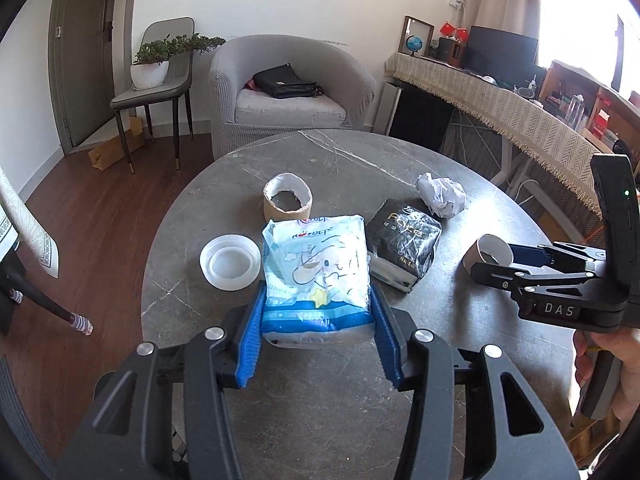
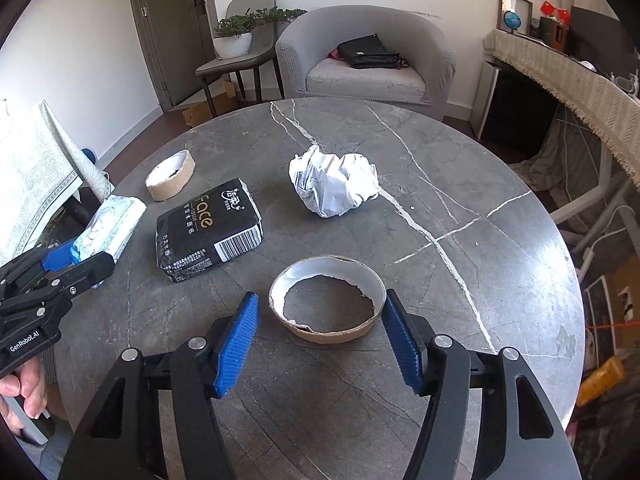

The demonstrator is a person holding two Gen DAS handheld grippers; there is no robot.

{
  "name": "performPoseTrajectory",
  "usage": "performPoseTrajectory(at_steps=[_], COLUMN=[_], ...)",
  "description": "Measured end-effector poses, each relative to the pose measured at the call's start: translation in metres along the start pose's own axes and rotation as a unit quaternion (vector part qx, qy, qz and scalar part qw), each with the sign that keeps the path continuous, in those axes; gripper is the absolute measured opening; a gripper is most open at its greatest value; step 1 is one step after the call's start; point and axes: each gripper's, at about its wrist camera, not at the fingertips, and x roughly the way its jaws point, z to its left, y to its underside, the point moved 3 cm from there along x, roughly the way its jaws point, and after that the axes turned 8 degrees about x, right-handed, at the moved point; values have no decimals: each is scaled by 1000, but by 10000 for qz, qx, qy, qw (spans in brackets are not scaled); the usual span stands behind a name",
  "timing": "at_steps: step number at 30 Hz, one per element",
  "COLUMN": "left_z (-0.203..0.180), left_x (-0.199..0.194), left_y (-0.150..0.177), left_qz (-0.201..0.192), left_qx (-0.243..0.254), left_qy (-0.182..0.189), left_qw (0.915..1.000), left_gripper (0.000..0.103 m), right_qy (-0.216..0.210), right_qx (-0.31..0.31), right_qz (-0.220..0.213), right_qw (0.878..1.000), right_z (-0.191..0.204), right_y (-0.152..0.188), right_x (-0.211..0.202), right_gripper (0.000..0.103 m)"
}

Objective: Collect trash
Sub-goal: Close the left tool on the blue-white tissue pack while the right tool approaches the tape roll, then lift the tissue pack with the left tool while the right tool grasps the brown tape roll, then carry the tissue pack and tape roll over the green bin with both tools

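Trash litters the round table (image 1: 360,152). From the left wrist, the left gripper (image 1: 318,336) has its pads pressed on the near end of a light-blue tissue pack (image 1: 316,272): soft, light, crinkly. From the right wrist, the right gripper (image 2: 320,340) stands with jaws apart astride a cardboard ring (image 2: 328,300), one pad touching; thin-walled, it looks crushable, so gripping gently across its width seems best.

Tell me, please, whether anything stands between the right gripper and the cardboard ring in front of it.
Nothing visible does. The cardboard ring already sits between the open fingers of the right gripper on the table. The black tissue pack lies clear, off to the left.
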Motion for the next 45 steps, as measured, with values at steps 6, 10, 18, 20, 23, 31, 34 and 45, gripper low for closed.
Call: performPoseTrajectory(at_steps=[6, 10, 18, 20, 23, 31, 34, 45], left_z=[9, 19, 42, 50, 67, 121, 138, 180], left_x=[-5, -15, -33, -37, -43, -54, -52, -40], left_y=[-1, 1, 8, 11, 19, 50, 65, 117], left_qz=[-73, -125, -150, -150, -130, 202, 444, 1027], left_qx=[-116, -175, -198, -205, -268, -419, -382, -843], left_qy=[33, -24, -257, -335, -434, -759, -1004, -920], left_qw=[9999, 9998, 9994, 9991, 9986, 9960, 9932, 9869], left_gripper=[52, 52, 52, 52, 52, 52, 52, 52], right_qy=[-14, -137, -476, -548, -704, -1105, -1225, -1647], right_qx=[100, 86, -226, -322, -429, -829, -953, -1195], right_qz=[-248, -363, -466, -498, -569, -633, -596, -371], right_qw=[9996, 9992, 9975, 9967, 9950, 9884, 9861, 9784], right_z=[3, 17, 63, 75, 96, 155, 175, 233], right_y=[-11, -14, -18, -18, -21, -20, -18, -12], right_x=[-10, -15, -18, -19, -20, -20, -22, -5], right_gripper=[56, 56, 56, 56, 56, 56, 56, 56])
